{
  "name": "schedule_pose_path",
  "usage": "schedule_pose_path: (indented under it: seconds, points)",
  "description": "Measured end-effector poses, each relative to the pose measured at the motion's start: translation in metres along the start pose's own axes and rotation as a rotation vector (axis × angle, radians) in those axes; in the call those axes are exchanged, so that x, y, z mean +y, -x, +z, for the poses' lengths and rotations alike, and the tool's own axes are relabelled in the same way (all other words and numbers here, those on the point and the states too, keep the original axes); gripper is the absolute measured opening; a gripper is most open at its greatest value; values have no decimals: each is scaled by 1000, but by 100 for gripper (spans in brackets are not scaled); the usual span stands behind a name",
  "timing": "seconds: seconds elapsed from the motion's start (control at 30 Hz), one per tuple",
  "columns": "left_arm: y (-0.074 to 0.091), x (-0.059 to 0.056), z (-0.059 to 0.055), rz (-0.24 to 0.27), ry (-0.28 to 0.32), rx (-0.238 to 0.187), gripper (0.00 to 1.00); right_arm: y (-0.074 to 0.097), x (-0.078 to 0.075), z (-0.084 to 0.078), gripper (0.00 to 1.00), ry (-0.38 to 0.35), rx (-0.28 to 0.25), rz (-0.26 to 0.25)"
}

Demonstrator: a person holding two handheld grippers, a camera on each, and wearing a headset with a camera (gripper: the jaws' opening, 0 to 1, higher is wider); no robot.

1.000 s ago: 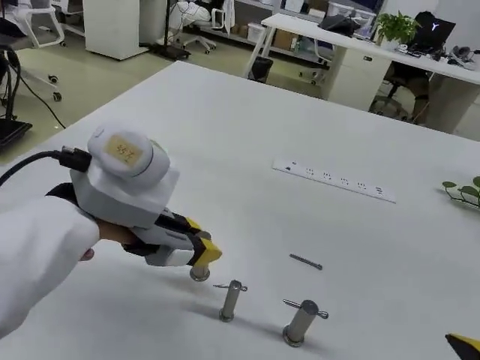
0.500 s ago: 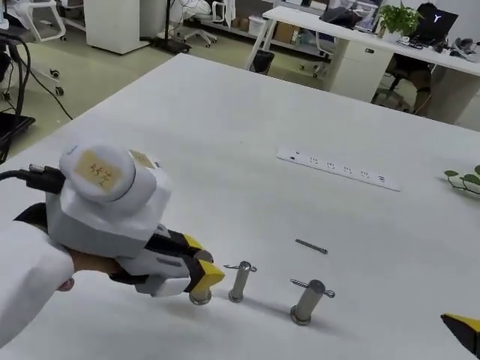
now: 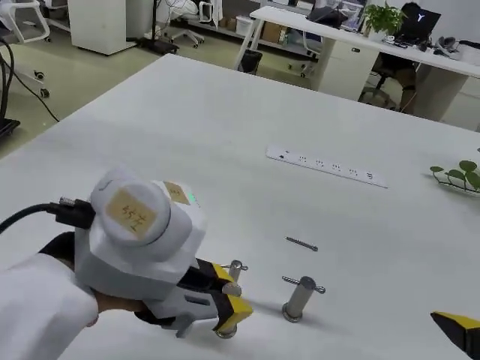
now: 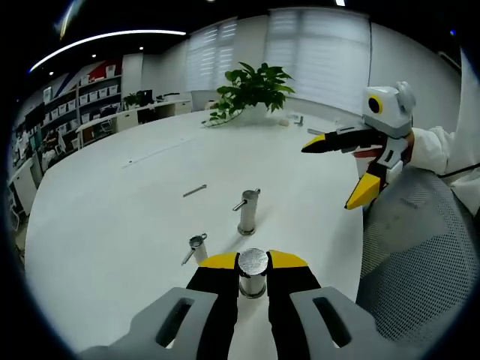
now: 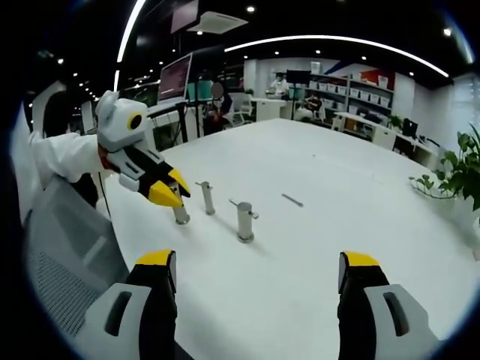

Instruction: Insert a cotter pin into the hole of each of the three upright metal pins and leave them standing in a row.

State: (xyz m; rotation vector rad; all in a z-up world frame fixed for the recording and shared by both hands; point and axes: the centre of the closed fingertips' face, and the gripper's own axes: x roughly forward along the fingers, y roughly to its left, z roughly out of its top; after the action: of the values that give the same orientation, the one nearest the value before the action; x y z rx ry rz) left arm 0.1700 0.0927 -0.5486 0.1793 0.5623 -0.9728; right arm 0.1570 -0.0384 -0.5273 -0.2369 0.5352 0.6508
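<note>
Left gripper [image 4: 253, 261] jaws pinch the bare metal pin [image 4: 253, 275], upright on the white table [image 4: 105, 225] – near cottered pin [image 4: 198, 247] and far cottered pin [image 4: 248, 213] stand just beyond, loose cotter pin [image 4: 194, 190] farther out – right gripper [image 5: 259, 260] jaws spread wide, holding nothing

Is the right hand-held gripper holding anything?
No, the right hand-held gripper has its jaws wide apart with nothing between them.

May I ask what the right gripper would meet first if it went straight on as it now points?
Probably the nearest upright pin, which stands roughly midway ahead of the right gripper's open jaws, though depth is unclear.
</note>
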Motion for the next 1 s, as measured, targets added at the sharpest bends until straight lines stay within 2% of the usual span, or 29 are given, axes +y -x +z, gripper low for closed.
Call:
schedule_pose_path:
  seconds: [0.23,0.3,0.53,0.63,0.87,0.93,0.97,1.0]
  points:
    - [-10,-7,-5,-9,-3,15,10,0,-2,3,86,8,-3,-18]
    - [-11,-9,-5,-10,4,9,10,0,0,2,86,6,2,-12]
    - [-15,-10,-14,-13,-13,32,10,0,1,1,86,10,5,-9]
    - [-17,-12,-18,-12,-50,47,10,-1,0,0,84,15,8,-13]
    - [-18,-14,-19,-13,-56,42,10,-1,0,-1,85,10,8,-16]
    - [-18,-17,-19,-22,-106,38,10,-1,0,-1,85,8,4,-17]
    - [-18,-18,-20,-15,-99,35,10,-1,0,-1,85,6,2,-17]
    - [-18,-19,-20,-14,-54,29,10,-1,1,-1,85,5,2,-17]
